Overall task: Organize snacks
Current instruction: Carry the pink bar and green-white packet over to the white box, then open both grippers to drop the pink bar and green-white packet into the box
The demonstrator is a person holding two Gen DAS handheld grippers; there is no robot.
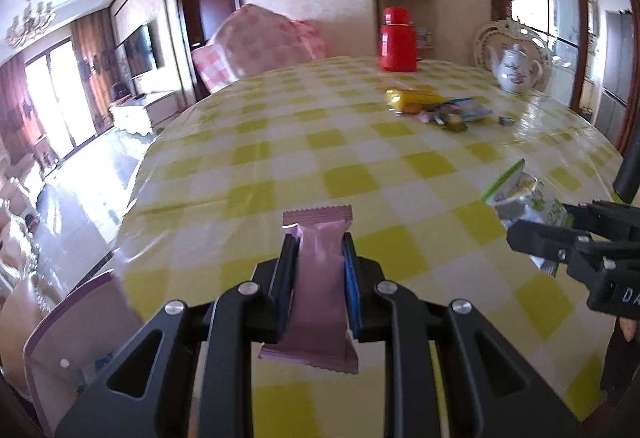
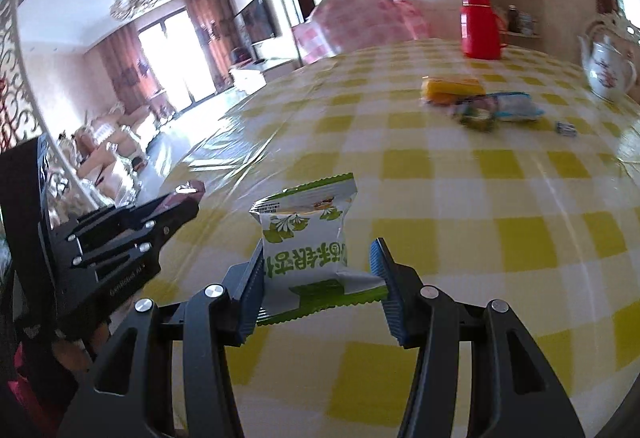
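My left gripper (image 1: 318, 244) is shut on a pink snack bar wrapper (image 1: 318, 278) and holds it above the yellow checked table (image 1: 248, 157). My right gripper (image 2: 318, 252) holds a green and white snack packet (image 2: 308, 238) between its pads; the left pad touches it and a gap shows at the right pad. That packet also shows in the left wrist view (image 1: 524, 197), with the right gripper (image 1: 540, 228) around it. The left gripper (image 2: 188, 197) shows at the left of the right wrist view. A pile of snacks (image 1: 436, 105) lies at the far right of the table.
A red thermos (image 1: 396, 39) and a white floral teapot (image 1: 516, 67) stand at the table's far edge. A small wrapped candy (image 1: 506, 121) lies beside the pile. A pink checked chair (image 1: 256, 41) is behind the table. The table edge curves off to the left.
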